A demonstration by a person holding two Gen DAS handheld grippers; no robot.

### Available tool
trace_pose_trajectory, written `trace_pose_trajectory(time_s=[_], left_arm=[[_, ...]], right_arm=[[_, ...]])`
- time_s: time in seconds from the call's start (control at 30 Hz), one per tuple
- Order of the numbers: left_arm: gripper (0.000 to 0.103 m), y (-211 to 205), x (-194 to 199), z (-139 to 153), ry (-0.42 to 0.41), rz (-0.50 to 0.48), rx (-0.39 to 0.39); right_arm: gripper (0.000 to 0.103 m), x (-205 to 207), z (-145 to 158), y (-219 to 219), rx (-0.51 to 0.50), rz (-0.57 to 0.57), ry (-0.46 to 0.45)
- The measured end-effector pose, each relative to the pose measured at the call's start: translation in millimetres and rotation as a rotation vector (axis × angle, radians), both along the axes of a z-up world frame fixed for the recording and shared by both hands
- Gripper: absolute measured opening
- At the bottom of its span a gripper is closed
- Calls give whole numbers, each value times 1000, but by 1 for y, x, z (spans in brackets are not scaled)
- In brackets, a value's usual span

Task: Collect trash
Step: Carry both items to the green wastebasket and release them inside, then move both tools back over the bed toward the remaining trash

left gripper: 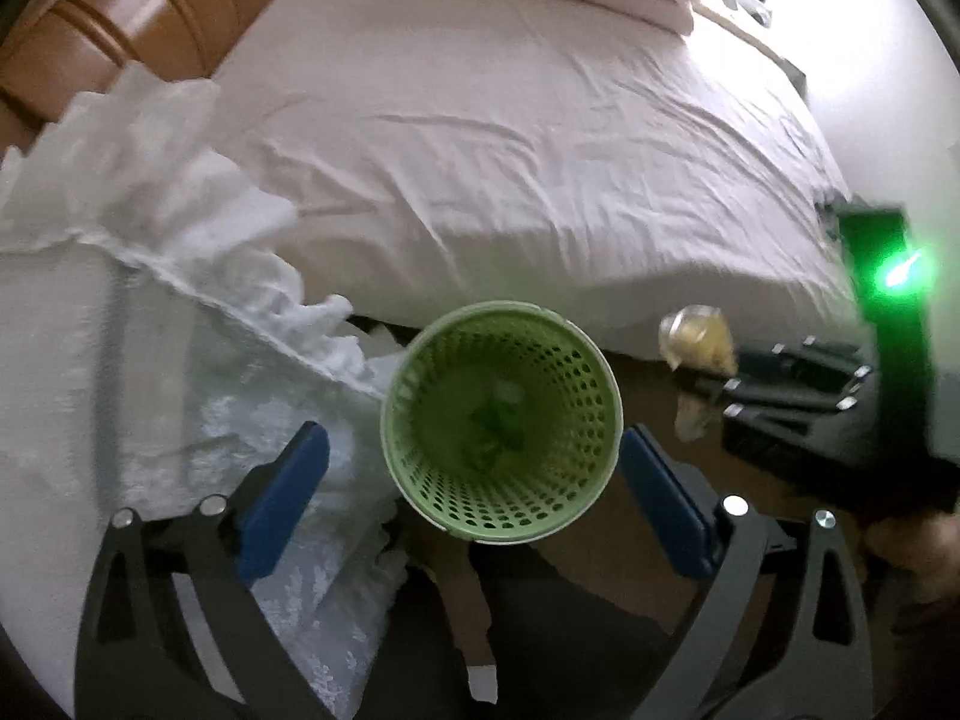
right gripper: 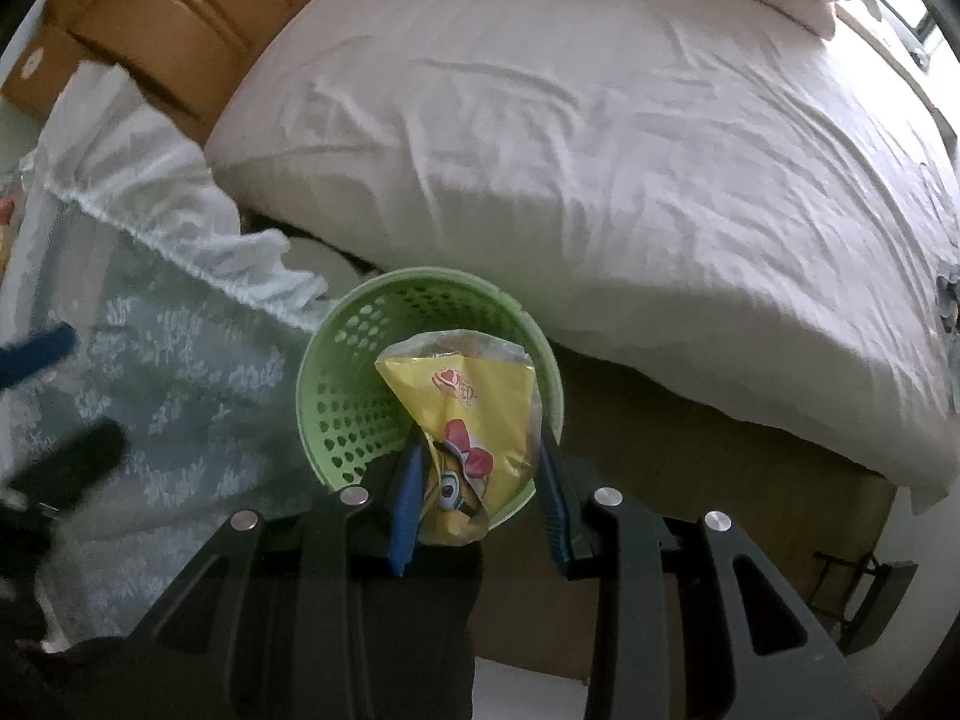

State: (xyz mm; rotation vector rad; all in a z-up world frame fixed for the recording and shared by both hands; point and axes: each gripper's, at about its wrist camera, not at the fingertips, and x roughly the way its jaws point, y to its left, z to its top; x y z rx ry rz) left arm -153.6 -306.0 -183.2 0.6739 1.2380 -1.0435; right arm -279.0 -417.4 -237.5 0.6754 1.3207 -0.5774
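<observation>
Fingers (right gripper: pixel 405 510) of the right gripper (right gripper: pixel 480 498) stand narrow, clamped on a yellow snack wrapper (right gripper: pixel 465 432) printed with a cartoon figure; the blue pads press its lower end from either side. The wrapper's long axis runs from the pads toward twelve o'clock, its clear upper end already over the mouth of the green perforated basket (right gripper: pixel 336 396). In the right wrist view the basket lies directly ahead of the fingers, its rim at about eleven to one o'clock, so the wrapper hangs above the opening rather than beside it.

The left gripper (left gripper: pixel 474 474) is spread wide and holds nothing; its blue pads (left gripper: pixel 282 492) flank the same basket (left gripper: pixel 576 468) at nine and three o'clock without visibly touching the wall. Some dark scraps appear to lie on the basket floor.

The right hand is therefore the nearer to a drop; release seems to need only a parting of the pads, judged from the overlap.

Beyond the basket, at ten o'clock, a white lace cloth (right gripper: pixel 180 372) drapes a surface; at twelve to two o'clock lies the bed (right gripper: pixel 600 180) with a rumpled white sheet, and a brown headboard (right gripper: pixel 180 18) at eleven o'clock.
</observation>
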Motion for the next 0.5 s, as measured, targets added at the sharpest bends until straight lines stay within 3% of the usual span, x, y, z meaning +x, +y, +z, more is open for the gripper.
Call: trace_pose_trajectory(time_s=[0.17, 0.3, 0.5], left_arm=[[93, 13, 17, 15, -31, 51, -20], [93, 23, 27, 21, -37, 93, -25], [94, 37, 39, 30, -41, 142, -46]], right_arm=[[39, 15, -22, 16, 27, 31, 19], [85, 29, -37, 31, 10, 41, 29], [92, 45, -41, 43, 11, 57, 51]])
